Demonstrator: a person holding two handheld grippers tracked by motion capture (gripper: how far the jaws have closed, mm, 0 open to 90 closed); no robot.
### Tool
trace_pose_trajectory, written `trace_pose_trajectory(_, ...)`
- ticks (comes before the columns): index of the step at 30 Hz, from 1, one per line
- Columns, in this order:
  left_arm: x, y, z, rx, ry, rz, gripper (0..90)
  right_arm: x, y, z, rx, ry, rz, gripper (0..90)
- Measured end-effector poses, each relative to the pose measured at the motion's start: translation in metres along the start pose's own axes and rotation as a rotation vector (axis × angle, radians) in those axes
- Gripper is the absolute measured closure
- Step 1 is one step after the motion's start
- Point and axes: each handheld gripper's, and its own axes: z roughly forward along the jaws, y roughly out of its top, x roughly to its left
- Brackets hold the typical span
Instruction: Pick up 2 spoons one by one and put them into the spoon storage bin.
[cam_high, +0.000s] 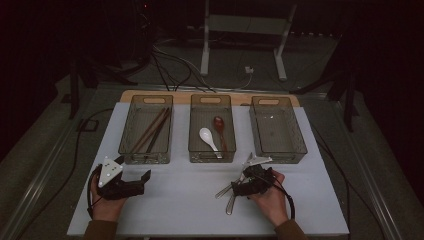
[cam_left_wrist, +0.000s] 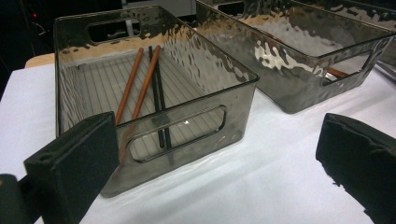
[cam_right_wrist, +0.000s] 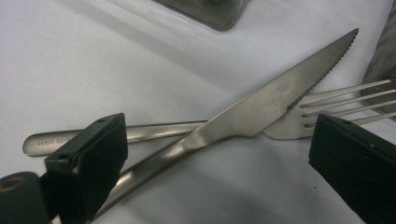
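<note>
Item: knife (cam_right_wrist: 261, 105) and fork (cam_right_wrist: 327, 109), both brushed steel, lying crossed on the white surface (cam_high: 190, 200) near its front edge, short of the three bins. The knife is resting on top of the fork; its serrated blade is tapering to a point, and its long axis is running diagonally up and away from the right claw (cam_right_wrist: 219, 172), handle end nearest. The fork's flat handle is lying nearly crosswise under it, tines fanning toward the right jaw.

Right claw (cam_high: 250, 184): hovering directly over the crossing, jaws standing wide apart and gripping nothing, the knife handle passing close by the left jaw. This hand is by far the nearer; a grasp would likely mean closing across the knife handle.

Left claw (cam_high: 131, 182): idling on the surface well to the left, jaws apart and empty, facing the left bin (cam_left_wrist: 154, 93).

Bins: smoky translucent plastic, rippled walls, slotted handles. Left bin is holding wooden and black chopsticks (cam_left_wrist: 144, 81); middle bin (cam_high: 211, 129) a white spoon (cam_high: 207, 137) and a brown spoon (cam_high: 220, 127); right bin (cam_high: 277, 129) looks bare.
</note>
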Motion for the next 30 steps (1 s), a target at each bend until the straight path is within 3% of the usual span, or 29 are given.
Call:
trace_pose_trajectory(10, 0.0000, 0.0002, -0.0004, -0.001, 0.003, 0.000, 0.7, -0.0003, -0.0025, 0.0032, 0.018, 0.013, -0.003, 15.2)
trace_pose_trajectory(22, -0.0005, 0.0003, 0.0000, 0.000, 0.001, 0.001, 0.7, 0.0014, -0.0030, 0.0017, 0.027, 0.027, -0.001, 19.4)
trace_pose_trajectory(30, -0.0006, 0.0003, -0.0001, 0.000, 0.001, 0.001, 0.7, 0.0050, -0.0043, 0.0014, 0.037, 0.065, -0.013, 24.2)
